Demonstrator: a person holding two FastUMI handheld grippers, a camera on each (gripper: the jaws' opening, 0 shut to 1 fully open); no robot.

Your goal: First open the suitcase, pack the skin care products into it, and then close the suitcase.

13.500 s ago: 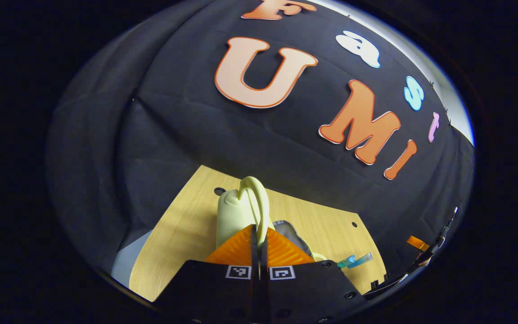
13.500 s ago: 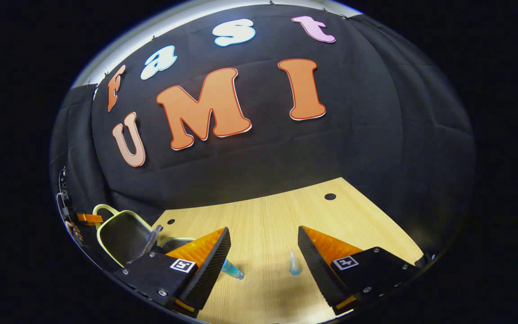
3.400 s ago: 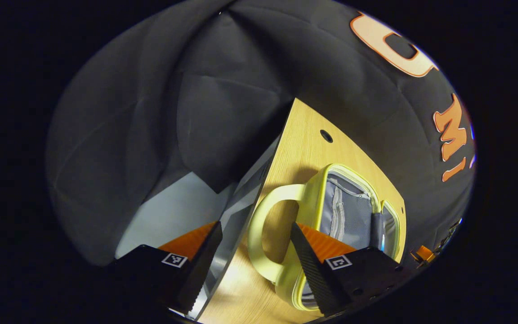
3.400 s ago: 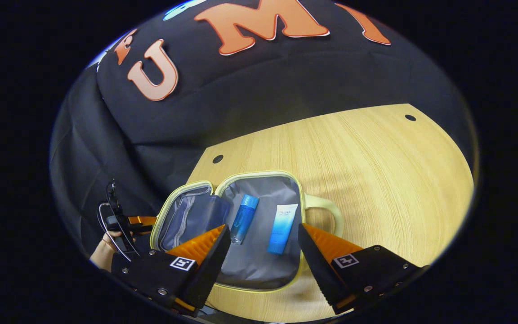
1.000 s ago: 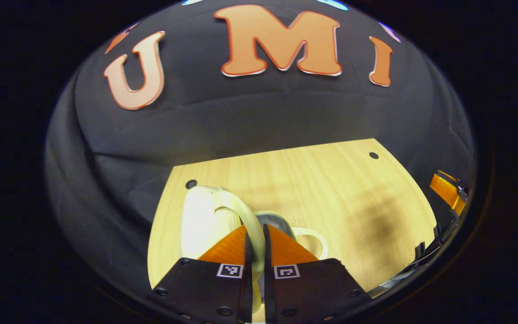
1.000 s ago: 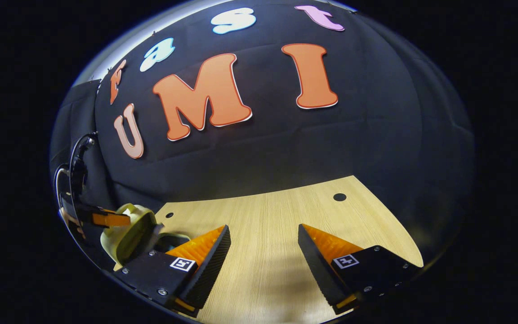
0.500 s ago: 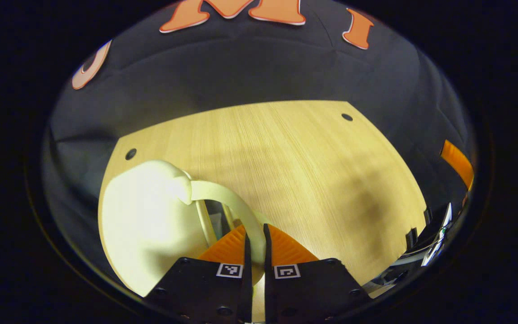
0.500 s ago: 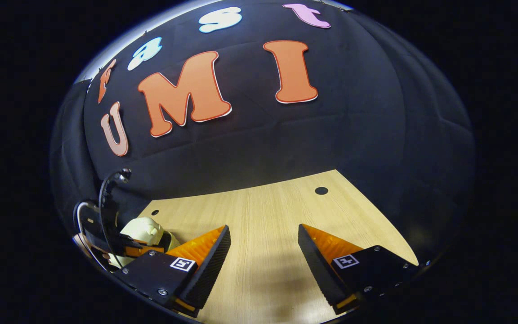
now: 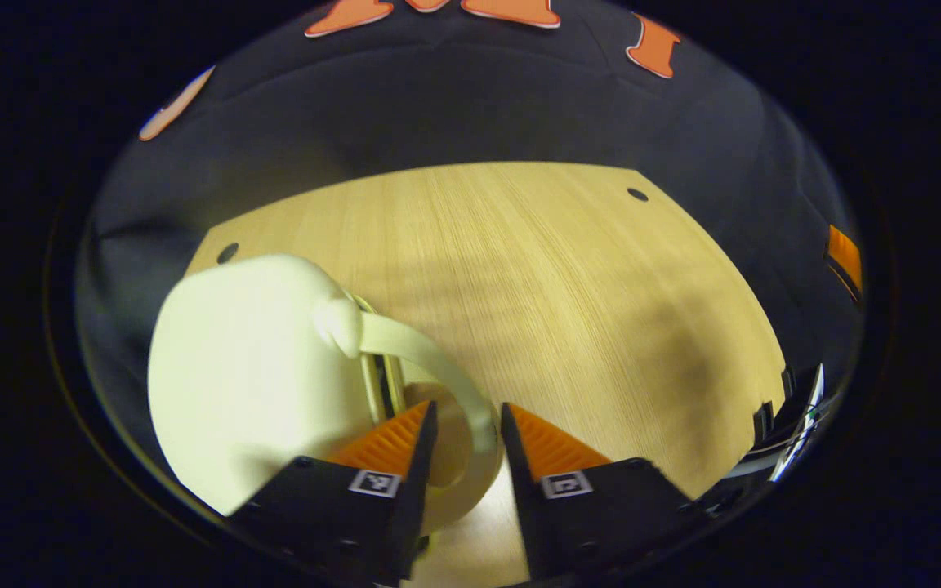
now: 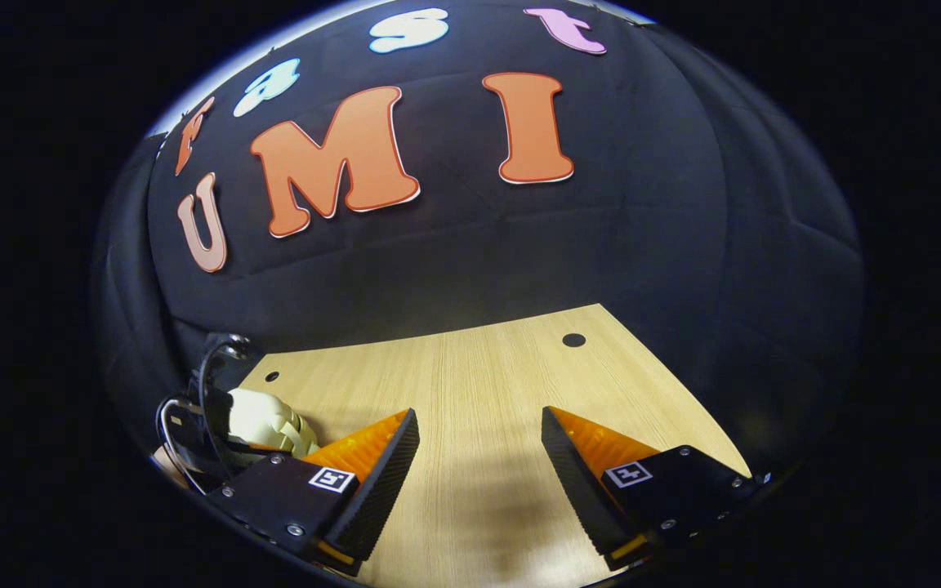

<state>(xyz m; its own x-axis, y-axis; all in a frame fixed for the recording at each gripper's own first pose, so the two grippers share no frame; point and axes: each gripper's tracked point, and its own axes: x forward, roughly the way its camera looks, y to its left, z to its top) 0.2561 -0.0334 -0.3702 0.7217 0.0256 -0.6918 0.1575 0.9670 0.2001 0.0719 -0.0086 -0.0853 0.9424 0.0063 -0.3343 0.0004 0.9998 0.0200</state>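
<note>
Two tools being watched: left tool [image 9: 464, 429] standing slightly open astride the handle [image 9: 430, 359] of the pale suitcase [image 9: 242, 367], gripping nothing; suitcase lying closed on the counter [image 9: 519, 245], just left. Right tool [image 10: 479, 457] gaping wide, empty, well apart.

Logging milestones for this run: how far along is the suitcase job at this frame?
Nearly finished. Done: the pale suitcase lies with its lid down on the table, and no skin care products lie on the wood. In hand: the left gripper has its fingers apart around the suitcase handle, not pressing it. The right gripper is open over bare wood. Left: withdraw; full closure can't be confirmed.
</note>
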